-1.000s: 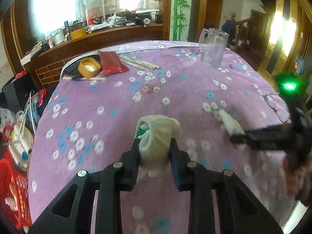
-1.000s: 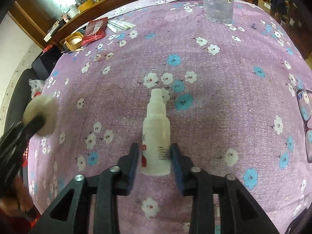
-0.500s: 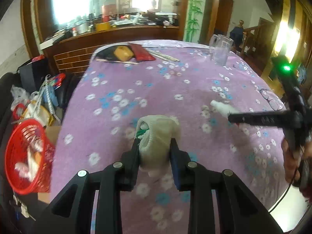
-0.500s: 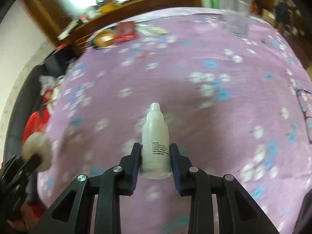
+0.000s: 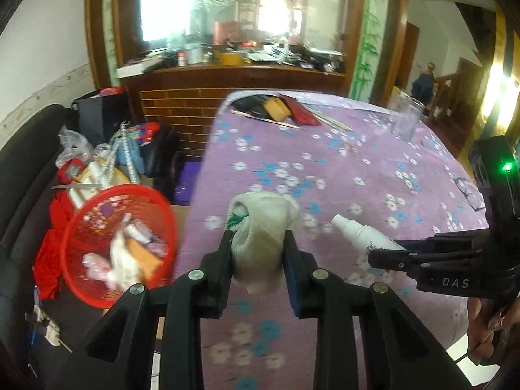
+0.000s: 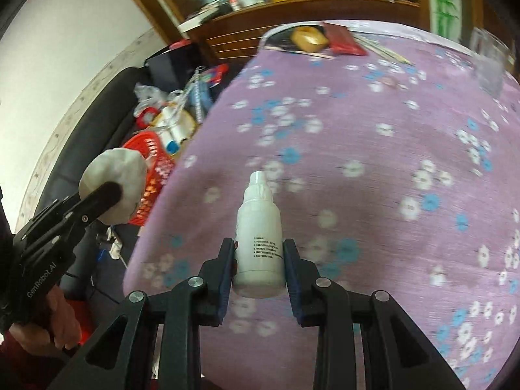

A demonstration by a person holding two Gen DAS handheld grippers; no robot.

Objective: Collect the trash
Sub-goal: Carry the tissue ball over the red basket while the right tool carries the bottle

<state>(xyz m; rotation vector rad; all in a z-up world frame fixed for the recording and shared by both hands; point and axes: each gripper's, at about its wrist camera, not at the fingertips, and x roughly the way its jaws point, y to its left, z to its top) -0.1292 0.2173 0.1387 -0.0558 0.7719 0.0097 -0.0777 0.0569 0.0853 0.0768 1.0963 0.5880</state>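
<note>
My left gripper (image 5: 258, 243) is shut on a crumpled white cloth wad (image 5: 260, 227) with a bit of green inside, held above the left edge of the purple flowered table (image 5: 341, 169). The right gripper (image 6: 258, 256) is shut on a small white plastic bottle (image 6: 258, 237), cap pointing away, lifted over the table. In the left wrist view the bottle (image 5: 360, 234) and the right gripper (image 5: 386, 256) show at the right. In the right wrist view the wad (image 6: 113, 188) and the left gripper (image 6: 107, 195) show at the left. A red mesh basket (image 5: 117, 243) with scraps in it stands on the floor left of the table.
At the table's far end lie a yellow tape roll (image 5: 276, 109), a red pouch (image 5: 300, 112) and sticks. A glass mug (image 5: 404, 118) stands far right, glasses (image 5: 471, 191) at the right edge. Bags and clutter (image 5: 107, 159) sit on a black sofa. A wooden counter is behind.
Both grippers have swung left and risen with their loads. The right gripper closed on the bottle and lifted it. The red basket has come into the left wrist view.
</note>
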